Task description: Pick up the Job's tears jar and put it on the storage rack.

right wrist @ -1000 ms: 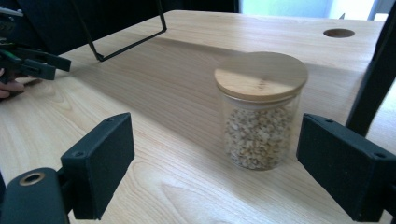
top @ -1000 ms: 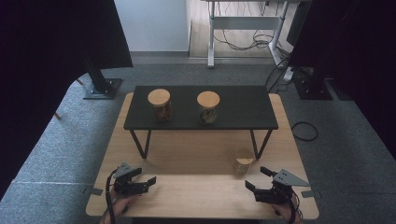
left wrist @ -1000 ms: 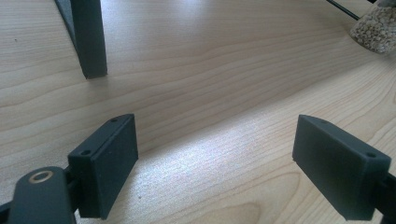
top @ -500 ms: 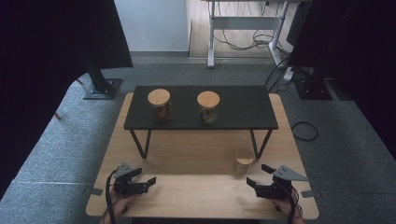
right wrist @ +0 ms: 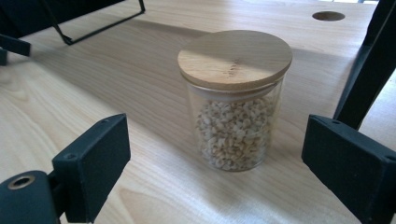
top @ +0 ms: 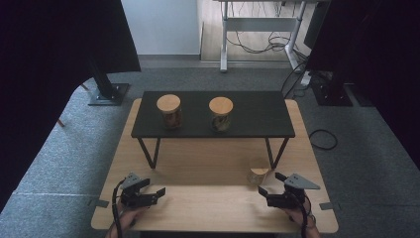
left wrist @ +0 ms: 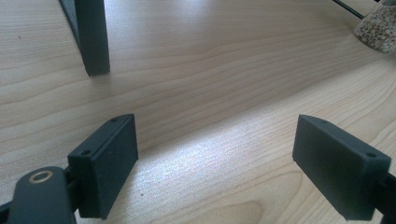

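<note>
A small glass jar of pale grains (top: pixel 258 174) with a wooden lid stands on the wooden table (top: pixel 208 158), by the front right leg of a black shelf (top: pixel 257 116). My right gripper (top: pixel 270 184) lies just in front of it, pointing at it. In the right gripper view the jar (right wrist: pixel 235 116) stands upright just beyond the right gripper (right wrist: pixel 222 177). Its jaws have just been opening, they stand wide, and neither pad touches the glass. My left gripper (top: pixel 157 187) rests open at the front left. In its own view the left gripper (left wrist: pixel 215 168) has bare wood between its pads.
Two taller jars with wooden lids (top: pixel 169 110) (top: pixel 221 113) stand on the black shelf. A shelf leg (left wrist: pixel 93 37) rises ahead of the left gripper, and the grain jar (left wrist: pixel 376 28) sits far off to its right. Grey carpet surrounds the table.
The right gripper's jaws stand a little wider apart than before and the hand has shifted only slightly. The left gripper and the jars have not moved.
</note>
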Motion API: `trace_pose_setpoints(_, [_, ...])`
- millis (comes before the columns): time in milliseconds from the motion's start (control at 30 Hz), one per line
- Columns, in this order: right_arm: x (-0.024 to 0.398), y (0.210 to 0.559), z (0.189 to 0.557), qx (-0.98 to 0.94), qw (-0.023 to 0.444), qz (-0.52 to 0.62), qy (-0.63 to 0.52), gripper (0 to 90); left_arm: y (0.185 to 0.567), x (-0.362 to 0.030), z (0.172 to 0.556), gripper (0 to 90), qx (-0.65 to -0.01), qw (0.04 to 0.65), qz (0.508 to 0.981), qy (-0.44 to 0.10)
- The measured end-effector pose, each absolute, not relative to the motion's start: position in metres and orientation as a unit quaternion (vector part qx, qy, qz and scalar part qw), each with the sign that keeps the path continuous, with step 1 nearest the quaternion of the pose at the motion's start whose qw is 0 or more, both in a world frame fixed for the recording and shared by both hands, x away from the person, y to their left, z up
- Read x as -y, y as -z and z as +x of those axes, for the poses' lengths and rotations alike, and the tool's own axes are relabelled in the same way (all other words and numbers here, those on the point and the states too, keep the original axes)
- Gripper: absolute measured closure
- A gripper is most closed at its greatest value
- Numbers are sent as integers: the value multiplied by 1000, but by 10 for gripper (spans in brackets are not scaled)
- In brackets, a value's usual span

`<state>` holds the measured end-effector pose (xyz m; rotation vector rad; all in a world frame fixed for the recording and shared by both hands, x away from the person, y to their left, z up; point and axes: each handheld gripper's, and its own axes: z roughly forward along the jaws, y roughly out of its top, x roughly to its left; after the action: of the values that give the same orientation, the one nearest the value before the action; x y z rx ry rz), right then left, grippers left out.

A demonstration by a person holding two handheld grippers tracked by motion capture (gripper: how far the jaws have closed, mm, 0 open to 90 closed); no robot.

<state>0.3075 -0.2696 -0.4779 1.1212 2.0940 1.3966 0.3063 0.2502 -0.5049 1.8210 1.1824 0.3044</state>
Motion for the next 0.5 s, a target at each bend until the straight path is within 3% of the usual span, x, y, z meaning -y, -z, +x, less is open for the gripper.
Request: trace_pose_setpoints(500, [253,485,326,-761,193,392,-479,53,505,-250,306,136,-479,455,740,-125])
